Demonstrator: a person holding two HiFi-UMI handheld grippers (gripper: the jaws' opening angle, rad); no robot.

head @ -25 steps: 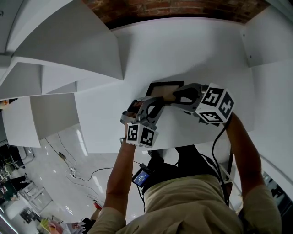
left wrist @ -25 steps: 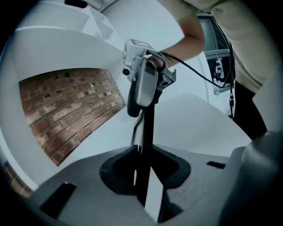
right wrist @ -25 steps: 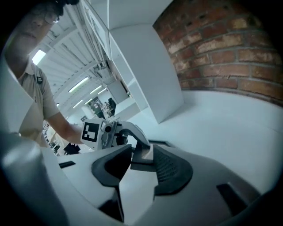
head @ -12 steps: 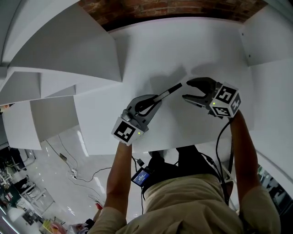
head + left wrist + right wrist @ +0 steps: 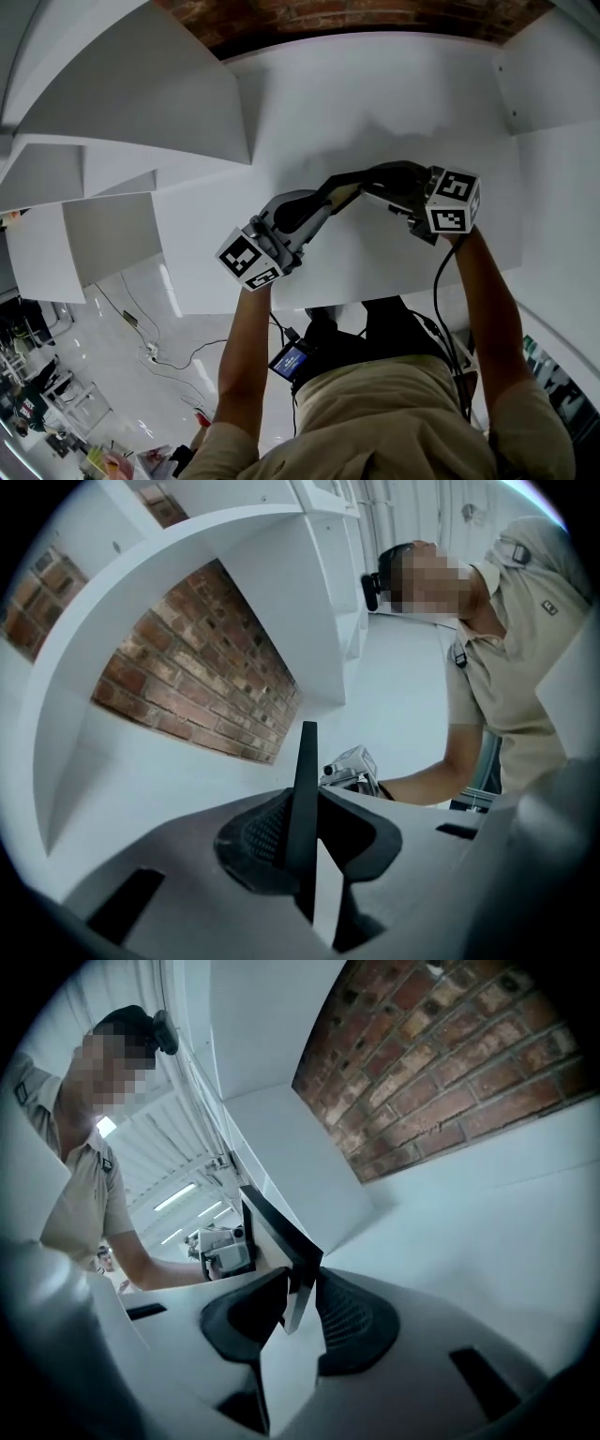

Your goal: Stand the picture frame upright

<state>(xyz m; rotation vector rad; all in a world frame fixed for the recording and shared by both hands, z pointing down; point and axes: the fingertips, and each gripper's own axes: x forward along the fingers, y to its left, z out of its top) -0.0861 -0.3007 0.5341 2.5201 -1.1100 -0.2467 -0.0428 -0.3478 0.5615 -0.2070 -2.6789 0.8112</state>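
Observation:
The picture frame (image 5: 342,190) is a thin black-edged panel, seen edge-on in the head view just above the white shelf board (image 5: 375,103). My left gripper (image 5: 325,199) is shut on its near-left end. In the left gripper view the frame (image 5: 302,761) rises as a narrow dark strip between the pads of my left gripper (image 5: 300,832). My right gripper (image 5: 371,184) meets the frame's other end, with its jaws closing. In the right gripper view a corner of the frame (image 5: 277,1227) sits pinched between the pads of my right gripper (image 5: 302,1302).
A brick wall (image 5: 356,14) backs the shelf bay. White angled dividers (image 5: 141,94) stand to the left and a white side panel (image 5: 553,75) to the right. Below the board's front edge are the person's body and a glossy floor with cables (image 5: 141,347).
The frame, first showing its face between both grippers, has turned edge-on. The right gripper let go and stood open half a second ago; now it has closed back on the frame's end.

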